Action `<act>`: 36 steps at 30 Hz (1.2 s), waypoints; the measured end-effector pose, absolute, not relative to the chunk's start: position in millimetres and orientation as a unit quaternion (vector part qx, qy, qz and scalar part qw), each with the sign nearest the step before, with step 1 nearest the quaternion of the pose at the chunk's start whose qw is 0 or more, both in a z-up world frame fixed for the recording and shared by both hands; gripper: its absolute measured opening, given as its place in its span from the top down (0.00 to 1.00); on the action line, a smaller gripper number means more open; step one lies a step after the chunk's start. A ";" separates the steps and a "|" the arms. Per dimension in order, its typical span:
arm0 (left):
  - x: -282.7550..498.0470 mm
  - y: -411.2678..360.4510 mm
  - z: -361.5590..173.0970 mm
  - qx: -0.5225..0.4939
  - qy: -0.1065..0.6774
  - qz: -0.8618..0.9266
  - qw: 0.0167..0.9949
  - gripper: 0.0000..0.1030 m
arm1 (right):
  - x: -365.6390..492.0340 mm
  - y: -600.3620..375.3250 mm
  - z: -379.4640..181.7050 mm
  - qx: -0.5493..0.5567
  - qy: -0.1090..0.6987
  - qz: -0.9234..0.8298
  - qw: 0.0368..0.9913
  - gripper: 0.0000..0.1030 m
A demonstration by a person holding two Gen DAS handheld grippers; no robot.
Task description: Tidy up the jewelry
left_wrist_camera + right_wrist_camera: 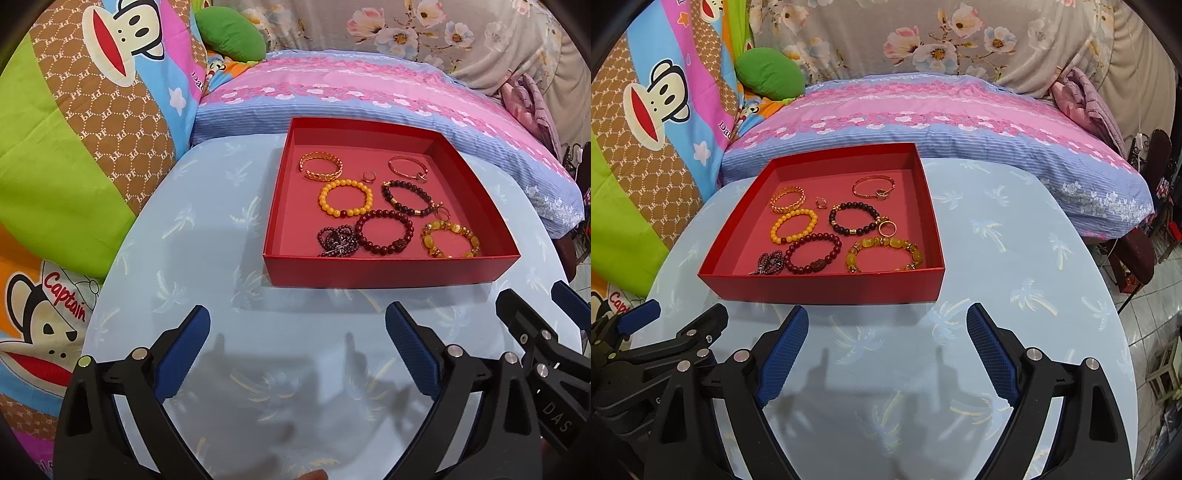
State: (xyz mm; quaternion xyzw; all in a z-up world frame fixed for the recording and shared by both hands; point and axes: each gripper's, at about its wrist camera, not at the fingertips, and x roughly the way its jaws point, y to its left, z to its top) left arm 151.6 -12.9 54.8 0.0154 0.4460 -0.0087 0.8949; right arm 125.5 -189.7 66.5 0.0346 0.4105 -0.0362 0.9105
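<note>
A red open box (388, 271) (820, 286) stands on the light blue glass table (221, 258) (997, 258). In it lie several pieces of jewelry: a gold chain bangle (320, 166) (788, 199), a thin gold bangle (408, 168) (873, 186), a yellow bead bracelet (345, 197) (793, 226), a dark bead bracelet (406, 197) (854, 218), a red bead bracelet (386, 230) (812, 253), an amber bracelet (450, 240) (884, 254), a dark tangled strand (338, 240) (770, 262) and small rings (367, 176) (887, 228). My left gripper (297, 325) and right gripper (886, 321) are open and empty, just in front of the box.
A pink and blue pillow (369, 96) (923, 110) lies behind the table. Cartoon monkey bedding (74, 110) (646, 129) is piled on the left. A green cushion (231, 33) (768, 72) sits at the back. Tiled floor and furniture (1152, 295) lie to the right.
</note>
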 end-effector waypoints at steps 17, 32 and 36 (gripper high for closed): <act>150.8 -12.0 52.4 0.019 0.443 0.003 0.896 0.07 | 126.7 -191.6 62.3 0.038 0.414 -0.037 0.909 0.13; 152.6 -10.8 53.6 0.010 0.440 0.001 0.898 0.07 | 127.0 -194.3 64.7 0.043 0.405 -0.033 0.913 0.13; 152.7 -11.8 53.5 0.011 0.439 0.001 0.898 0.07 | 126.3 -193.1 65.0 0.040 0.403 -0.034 0.914 0.13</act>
